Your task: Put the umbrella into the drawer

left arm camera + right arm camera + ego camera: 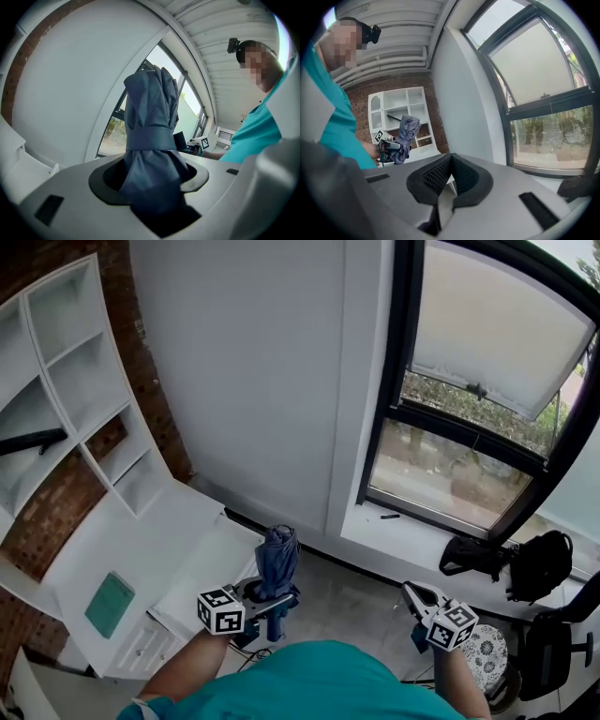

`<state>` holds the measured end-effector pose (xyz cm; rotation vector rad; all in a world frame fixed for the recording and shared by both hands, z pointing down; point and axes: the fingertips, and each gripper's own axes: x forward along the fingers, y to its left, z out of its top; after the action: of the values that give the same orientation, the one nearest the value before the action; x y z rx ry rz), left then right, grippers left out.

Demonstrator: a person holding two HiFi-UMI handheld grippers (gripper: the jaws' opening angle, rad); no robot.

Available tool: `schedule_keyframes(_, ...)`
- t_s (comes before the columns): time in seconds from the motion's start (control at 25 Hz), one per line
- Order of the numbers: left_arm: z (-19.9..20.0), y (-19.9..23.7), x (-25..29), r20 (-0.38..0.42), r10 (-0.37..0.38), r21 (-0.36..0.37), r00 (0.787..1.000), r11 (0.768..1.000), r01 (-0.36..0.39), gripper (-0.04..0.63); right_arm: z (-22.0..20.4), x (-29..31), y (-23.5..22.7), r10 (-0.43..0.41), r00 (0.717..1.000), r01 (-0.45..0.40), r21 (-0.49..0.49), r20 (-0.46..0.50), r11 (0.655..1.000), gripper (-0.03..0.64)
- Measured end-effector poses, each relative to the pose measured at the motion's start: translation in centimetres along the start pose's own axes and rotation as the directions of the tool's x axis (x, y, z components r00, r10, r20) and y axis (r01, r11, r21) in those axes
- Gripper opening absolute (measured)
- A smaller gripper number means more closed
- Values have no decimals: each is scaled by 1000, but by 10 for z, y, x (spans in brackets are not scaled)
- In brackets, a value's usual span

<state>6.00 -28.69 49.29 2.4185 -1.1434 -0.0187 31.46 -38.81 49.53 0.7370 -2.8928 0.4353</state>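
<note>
white tabletop (159, 531) lies lower left, and the drawer fronts (141, 645) below it look shut. the folded umbrella (277, 563) is held upright in the air beside it, probably for clearance. it is clamped low on its bundle between the left gripper (270, 604) jaws, with the top protruding above them. right gripper (449, 176) jaws are pressed together with nothing between them, likely reserved for opening the drawer.

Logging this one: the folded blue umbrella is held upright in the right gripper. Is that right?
Not the right one. The folded blue umbrella is held upright in the left gripper, as the left gripper view shows. The right gripper has its jaws shut on nothing.
</note>
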Motion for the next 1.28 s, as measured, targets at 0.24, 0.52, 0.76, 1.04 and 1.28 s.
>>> schedule_keyframes(0.24,11,21,-6,11,16,13,1000,1000,-16,262,21,5,5,-18,1000,19,-29,7,999,23)
schedule_keyframes(0.52,33,48,-31,44,76,29,996,997,-77,262,66,49,13,14,1000,-13,-125,8,992,22)
schedule_keyframes(0.76,37,85,-67,31,187,31,982,982,-188,262,95,117,40,114,994,-111,-171,3,979,22)
schedule_keyframes(1.04,22,141,-136,-13,364,19,931,931,-364,262,100,195,87,234,972,-236,-191,-36,953,22)
schedule_keyframes(1.28,-14,185,-190,-90,495,-16,864,867,-498,262,94,253,129,323,942,-335,-212,-88,918,22)
